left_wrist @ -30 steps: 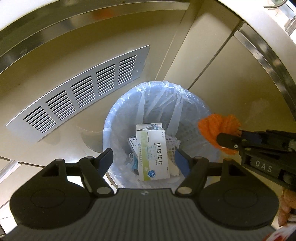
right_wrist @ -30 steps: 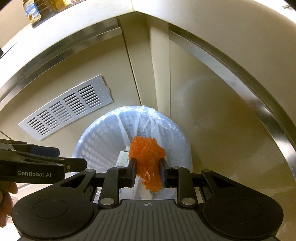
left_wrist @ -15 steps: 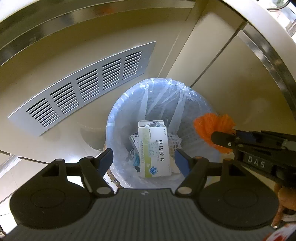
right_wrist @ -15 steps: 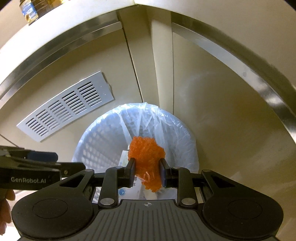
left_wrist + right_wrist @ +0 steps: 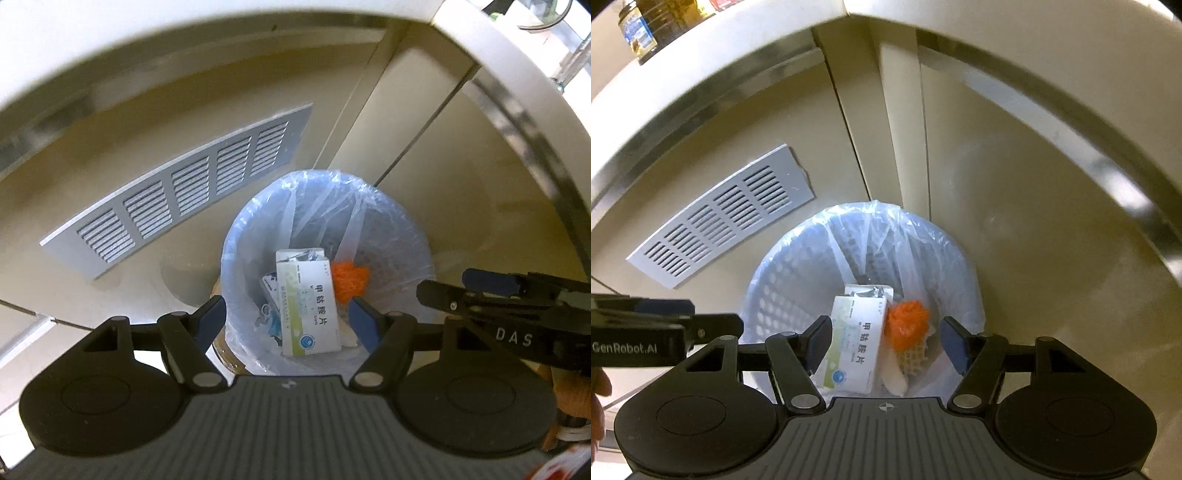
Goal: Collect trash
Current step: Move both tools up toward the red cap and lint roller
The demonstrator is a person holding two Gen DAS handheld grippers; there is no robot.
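Beige cabinet corner (image 5: 886, 155), louvred vent panel (image 5: 184, 199), steel trim (image 5: 701, 99), bottles on countertop (image 5: 639, 22).

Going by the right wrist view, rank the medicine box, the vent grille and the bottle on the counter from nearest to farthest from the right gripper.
1. Medicine box, in the lined bin beneath the right gripper.
2. Vent grille, on the cabinet panel, upper left.
3. Bottle, on the counter, far top left.

- The bin (image 5: 775, 295) stands on the floor in the cabinet corner, below my fingers.
- A box (image 5: 853, 343) lies inside it, the net ball (image 5: 908, 325) just right of it.
- A vent (image 5: 720, 218) sits behind, to the left.
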